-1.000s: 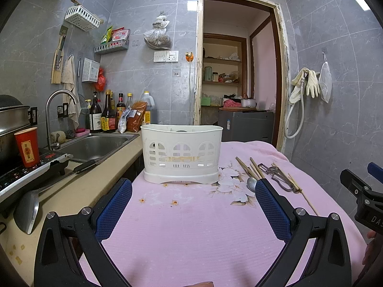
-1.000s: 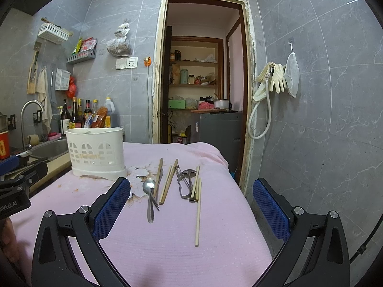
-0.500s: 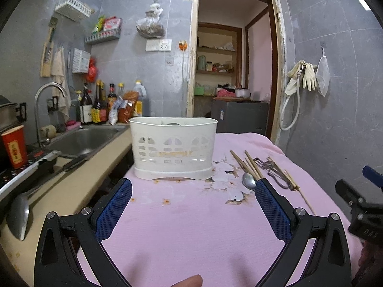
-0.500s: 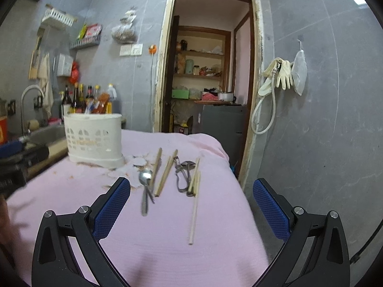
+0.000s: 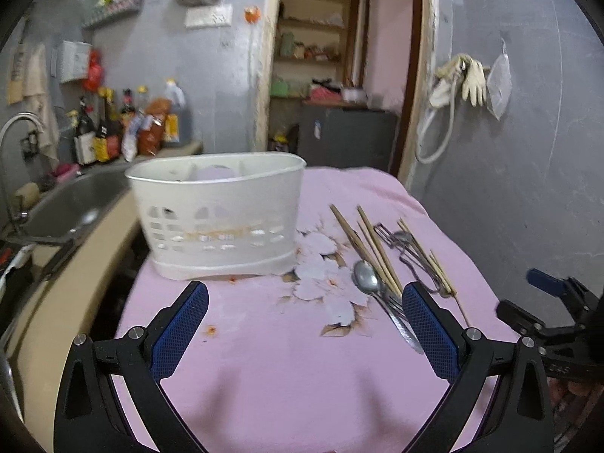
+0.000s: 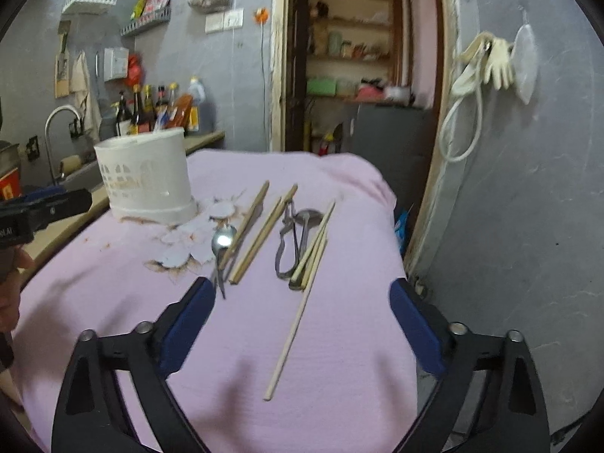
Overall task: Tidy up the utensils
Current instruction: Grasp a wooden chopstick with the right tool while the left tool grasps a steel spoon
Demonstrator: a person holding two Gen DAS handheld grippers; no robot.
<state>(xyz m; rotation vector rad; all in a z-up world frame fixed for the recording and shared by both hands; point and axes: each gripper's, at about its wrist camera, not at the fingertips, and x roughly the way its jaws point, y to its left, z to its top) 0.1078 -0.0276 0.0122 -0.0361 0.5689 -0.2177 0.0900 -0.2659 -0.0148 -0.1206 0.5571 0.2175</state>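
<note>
On the pink-clothed worktop (image 6: 339,339), a white slotted basket (image 5: 219,219) is standing upright at about ten o'clock in the left wrist view, with nothing lying between it and the utensils. At its left a steel sink (image 5: 71,207) and tap (image 5: 11,139) are sitting in a beige counter, and bottles (image 5: 109,128) are crowding the wall behind. At twelve o'clock an open doorway (image 6: 355,60) is showing shelves and a grey cabinet; gloves (image 6: 494,64) and a hose are hanging on the wall at two o'clock.

The utensils are lying loose in a row at the right of the basket, apart from it. A steel spoon (image 6: 224,241) is resting bowl-up, just beside two pairs of wooden chopsticks (image 6: 260,234) that are angling away from the camera. A metal peeler (image 6: 290,241) is lying at their right, touching another bundle of chopsticks, and one single chopstick (image 6: 294,324) is reaching out nearest the right tool. White flower prints are marking the cloth between basket and spoon.

Both tools are hanging above the cloth, touching nothing. The left tool (image 5: 305,313) is standing with its blue pads wide apart, its right pad overlapping the spoon's handle in view. The right tool (image 6: 302,317) has just been narrowing a little but is still well apart, the single chopstick lying under the gap, unpressed. A hand (image 6: 11,294) is showing at nine o'clock.
</note>
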